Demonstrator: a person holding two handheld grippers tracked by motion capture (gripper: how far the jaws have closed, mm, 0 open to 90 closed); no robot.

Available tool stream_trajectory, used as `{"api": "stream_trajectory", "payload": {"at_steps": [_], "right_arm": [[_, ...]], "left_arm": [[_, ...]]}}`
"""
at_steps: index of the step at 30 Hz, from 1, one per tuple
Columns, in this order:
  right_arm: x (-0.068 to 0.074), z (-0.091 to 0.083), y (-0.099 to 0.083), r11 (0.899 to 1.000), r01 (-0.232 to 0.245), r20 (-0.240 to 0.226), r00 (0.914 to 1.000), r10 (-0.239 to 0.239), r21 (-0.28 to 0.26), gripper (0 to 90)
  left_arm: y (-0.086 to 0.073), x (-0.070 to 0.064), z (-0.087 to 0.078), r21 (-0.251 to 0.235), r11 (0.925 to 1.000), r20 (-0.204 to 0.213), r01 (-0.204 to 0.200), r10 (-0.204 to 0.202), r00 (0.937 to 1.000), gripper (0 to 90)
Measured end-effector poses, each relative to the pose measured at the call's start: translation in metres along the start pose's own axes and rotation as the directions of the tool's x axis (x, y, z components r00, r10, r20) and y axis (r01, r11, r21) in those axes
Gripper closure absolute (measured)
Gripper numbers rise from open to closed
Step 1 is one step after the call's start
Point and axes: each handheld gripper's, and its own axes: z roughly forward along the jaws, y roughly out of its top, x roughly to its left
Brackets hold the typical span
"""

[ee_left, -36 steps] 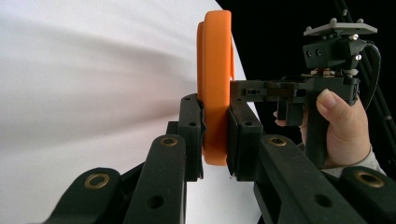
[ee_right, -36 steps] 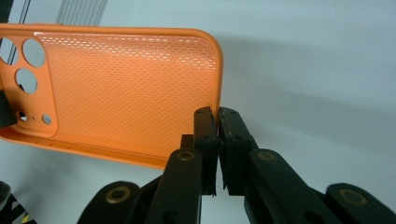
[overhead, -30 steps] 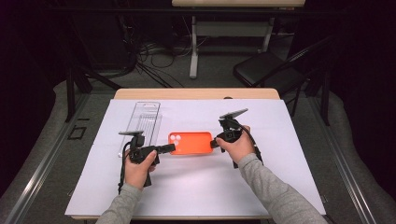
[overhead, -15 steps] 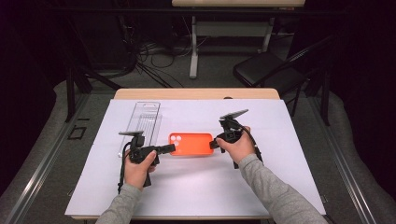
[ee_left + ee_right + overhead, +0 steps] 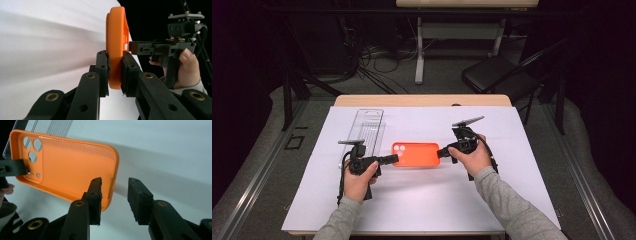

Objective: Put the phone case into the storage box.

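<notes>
Orange phone case held at both ends above the middle of the white sheet.

Your left gripper is clamped on the case's edge; its own view shows the case edge-on, squeezed between both pads. Your right gripper has its jaws apart, straddling the case's rim without closing, which the high view cannot resolve. The right gripper view shows the case's open inside and camera holes. The high view shows a clear plastic package just beyond the case, toward the sheet's far left.

The phone case lies between both grippers, right of the clear tray.
</notes>
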Motion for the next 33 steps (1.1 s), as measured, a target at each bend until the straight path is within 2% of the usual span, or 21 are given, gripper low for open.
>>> {"api": "stream_trajectory", "payload": {"at_steps": [6, 11, 15, 20, 25, 30, 33], "right_arm": [[-0.005, -0.013, -0.005, 0.995, 0.081, -0.007, 0.9966, -0.082, -0.056, 59.1], [-0.007, -0.023, -0.010, 0.978, 0.168, 0.003, 0.9856, -0.169, -0.122, 56.5], [-0.007, -0.031, -0.016, 0.971, 0.196, -0.003, 0.9802, -0.198, -0.138, 55.2], [-0.005, -0.041, -0.022, 0.955, 0.248, -0.016, 0.9671, -0.254, -0.166, 54.2], [-0.003, -0.050, -0.031, 0.920, 0.338, -0.037, 0.9354, -0.352, -0.201, 54.8], [-0.001, -0.060, -0.040, 0.902, 0.379, -0.069, 0.9139, -0.400, -0.206, 54.7], [-0.002, -0.066, -0.044, 0.896, 0.401, -0.092, 0.9016, -0.423, -0.191, 54.1]], "left_arm": [[0.001, -0.001, 0.000, 0.022, 0.9997, -0.004, -0.015, 0.015, 0.9999, 78.5], [0.001, -0.005, -0.001, 0.047, 0.9980, -0.010, -0.042, 0.043, 0.9991, 78.5], [0.001, -0.008, -0.001, 0.059, 0.9959, -0.012, -0.068, 0.069, 0.9976, 78.4], [0.001, -0.013, -0.005, 0.078, 0.9928, -0.003, -0.091, 0.092, 0.9958, 78.4], [0.002, -0.017, -0.008, 0.114, 0.9861, 0.010, -0.121, 0.121, 0.9926, 78.4], [0.001, -0.022, -0.008, 0.144, 0.9788, 0.031, -0.146, 0.143, 0.9892, 78.4], [0.000, -0.024, -0.009, 0.163, 0.9722, 0.042, -0.168, 0.163, 0.9857, 78.4]]}}
